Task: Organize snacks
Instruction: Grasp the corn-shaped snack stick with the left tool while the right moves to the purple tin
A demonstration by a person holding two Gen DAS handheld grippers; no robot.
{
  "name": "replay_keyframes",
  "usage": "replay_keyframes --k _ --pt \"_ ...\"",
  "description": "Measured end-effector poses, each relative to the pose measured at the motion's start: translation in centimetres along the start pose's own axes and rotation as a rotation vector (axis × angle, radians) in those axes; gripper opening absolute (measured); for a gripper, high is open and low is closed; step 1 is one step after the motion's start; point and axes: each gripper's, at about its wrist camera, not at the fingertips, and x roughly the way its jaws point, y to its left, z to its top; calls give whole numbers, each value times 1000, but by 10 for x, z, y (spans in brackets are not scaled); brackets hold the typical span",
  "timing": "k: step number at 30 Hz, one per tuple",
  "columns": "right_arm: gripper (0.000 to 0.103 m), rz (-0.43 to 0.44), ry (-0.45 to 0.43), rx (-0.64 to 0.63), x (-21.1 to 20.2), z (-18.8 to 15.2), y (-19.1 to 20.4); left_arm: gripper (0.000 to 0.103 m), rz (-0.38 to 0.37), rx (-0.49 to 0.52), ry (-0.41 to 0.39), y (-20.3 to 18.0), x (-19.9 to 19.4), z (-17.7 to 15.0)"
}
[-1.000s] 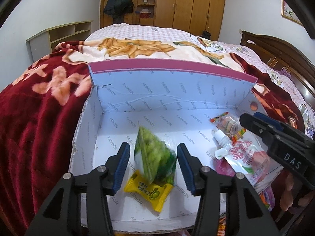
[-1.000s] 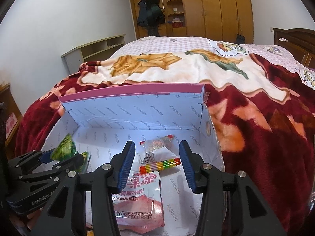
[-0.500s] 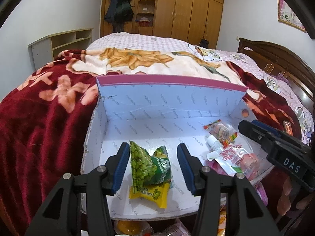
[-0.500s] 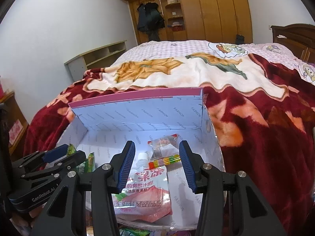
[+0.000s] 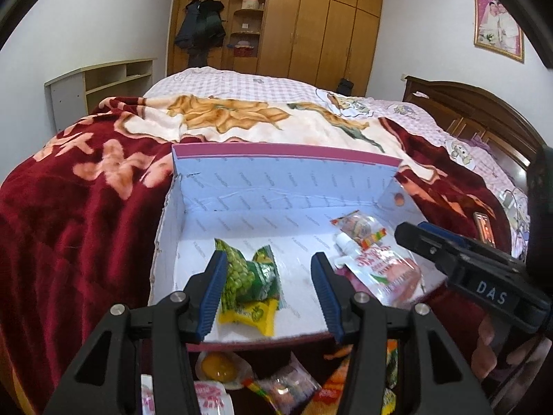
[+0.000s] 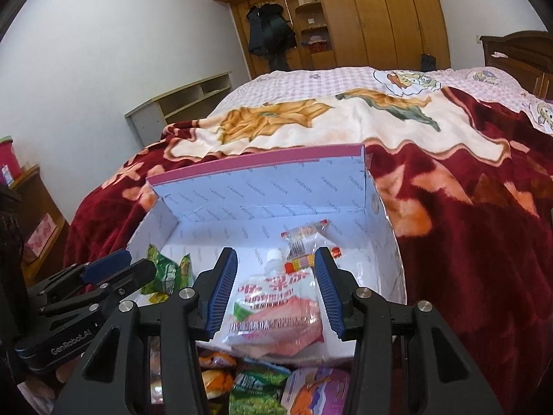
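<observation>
Open white box (image 5: 193, 214) on bed. Inside: green pea packet (image 5: 247, 273) over yellow packet (image 5: 250, 316) at 7 o'clock; pink spouted pouch (image 5: 383, 269) at 4 o'clock.

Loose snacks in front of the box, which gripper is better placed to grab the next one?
Probably the right gripper: open and empty, with the green pea packet directly below. The left gripper is open too.

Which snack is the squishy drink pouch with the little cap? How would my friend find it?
Look on the bed for the open white box with the pink rim. Inside, at its right end, the drink pouch lies flat between the open right claw's fingers. It is the only snack with a white screw cap, and it has a pink-red picture, unlike the green pea bag at the left end.
</observation>
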Motion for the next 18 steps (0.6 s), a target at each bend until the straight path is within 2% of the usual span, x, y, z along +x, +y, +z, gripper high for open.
replay_keyframes --k 11,18 --pt "48 25 28 59 -12 -11 -11 53 -81 18 -3 -8 -25 -18" --pt "48 18 55 75 -17 -21 -18 53 -152 82 32 -24 -35 -38"
